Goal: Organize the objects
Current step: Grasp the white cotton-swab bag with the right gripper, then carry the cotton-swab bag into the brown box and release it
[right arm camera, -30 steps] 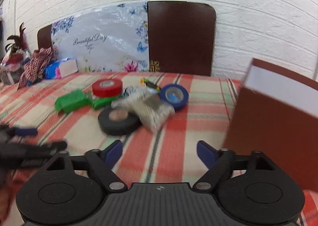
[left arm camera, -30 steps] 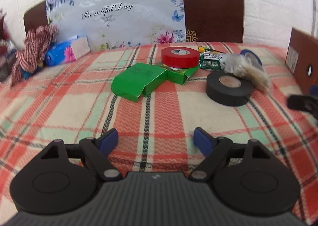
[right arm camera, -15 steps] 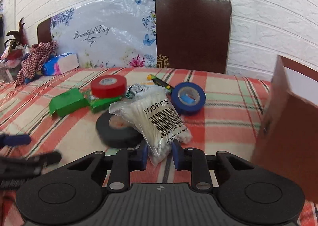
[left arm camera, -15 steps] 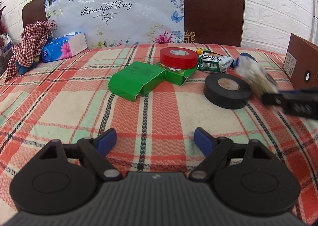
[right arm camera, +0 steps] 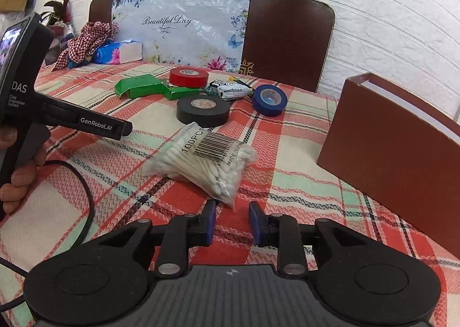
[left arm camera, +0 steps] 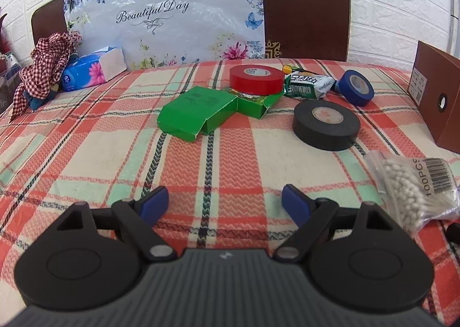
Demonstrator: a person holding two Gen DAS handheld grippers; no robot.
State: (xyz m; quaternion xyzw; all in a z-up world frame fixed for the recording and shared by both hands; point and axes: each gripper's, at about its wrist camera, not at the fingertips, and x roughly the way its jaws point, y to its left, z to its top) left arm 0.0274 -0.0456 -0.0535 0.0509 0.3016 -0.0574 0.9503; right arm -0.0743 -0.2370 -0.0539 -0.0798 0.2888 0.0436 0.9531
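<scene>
A clear bag of cotton swabs [right arm camera: 207, 160] lies on the checked tablecloth [right arm camera: 302, 137], in front of the black tape roll [right arm camera: 202, 110]. Its near corner pokes between the blue pads of my right gripper [right arm camera: 232, 219]. Those jaws are opening; the pads stand apart and do not press the bag. In the left wrist view the swab bag [left arm camera: 417, 186] lies at the right edge. My left gripper [left arm camera: 224, 203] is open over bare cloth with nothing between its fingers. One of its fingers [right arm camera: 115, 127] reaches in from the left, held by a hand.
A red tape roll [left arm camera: 256, 78] sits on an open green carton [left arm camera: 195, 114]. Behind are a snack packet [left arm camera: 304, 85] and a blue tape roll [left arm camera: 356, 87]. A brown box [right arm camera: 388, 137] stands at the right. A tissue pack [left arm camera: 92, 69] and checked rag [left arm camera: 46, 62] lie far left.
The right gripper closed on the swab bag by the black tape and pulled it to the near right of the table. Its jaws have now loosened. The left gripper stayed put.
</scene>
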